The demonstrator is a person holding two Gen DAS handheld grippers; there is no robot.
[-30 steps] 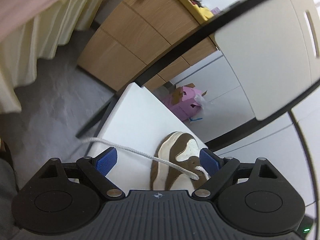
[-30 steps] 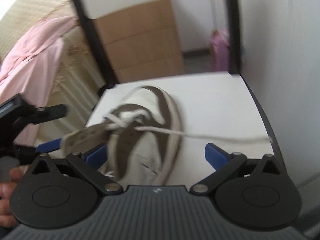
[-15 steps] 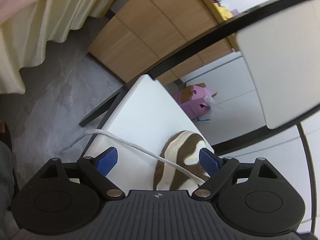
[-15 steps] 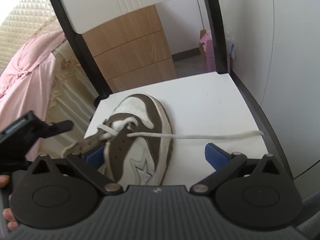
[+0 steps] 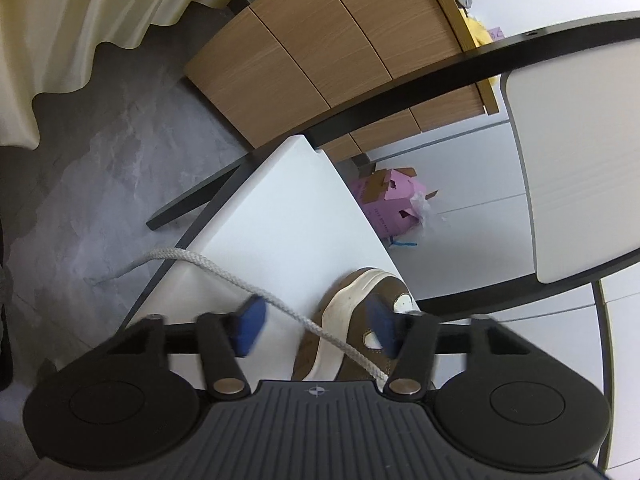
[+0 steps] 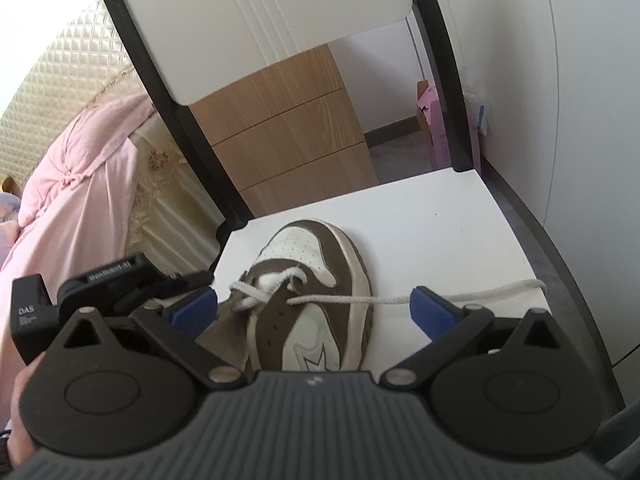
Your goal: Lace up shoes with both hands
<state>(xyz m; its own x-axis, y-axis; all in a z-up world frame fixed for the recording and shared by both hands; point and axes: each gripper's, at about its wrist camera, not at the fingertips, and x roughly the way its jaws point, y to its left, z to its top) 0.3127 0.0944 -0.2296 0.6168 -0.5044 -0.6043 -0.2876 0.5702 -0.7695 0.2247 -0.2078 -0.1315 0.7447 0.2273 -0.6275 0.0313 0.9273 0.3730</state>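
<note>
- To the left of my right tool I can see the left gripper (image 6: 192, 304); its black side block reads "DAS", with smaller lines under it too fine to read.
- The strip along its top carries white lettering, too blurred for me to make out.

shoe (image 6: 316, 300): brown-white | lace (image 5: 256, 290): white | pads (image 6: 430, 308): blue | bedcover (image 6: 72, 184): pink

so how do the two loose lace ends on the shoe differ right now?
The left lace end runs between the left gripper fingers, which are closing on it, then droops off the seat edge toward the floor. The right lace end lies flat across the chair seat to its far edge, passing behind the right gripper finger, whose fingers stand wide and grip nothing. Both are white cord leaving the brown-and-white sneaker.
</note>
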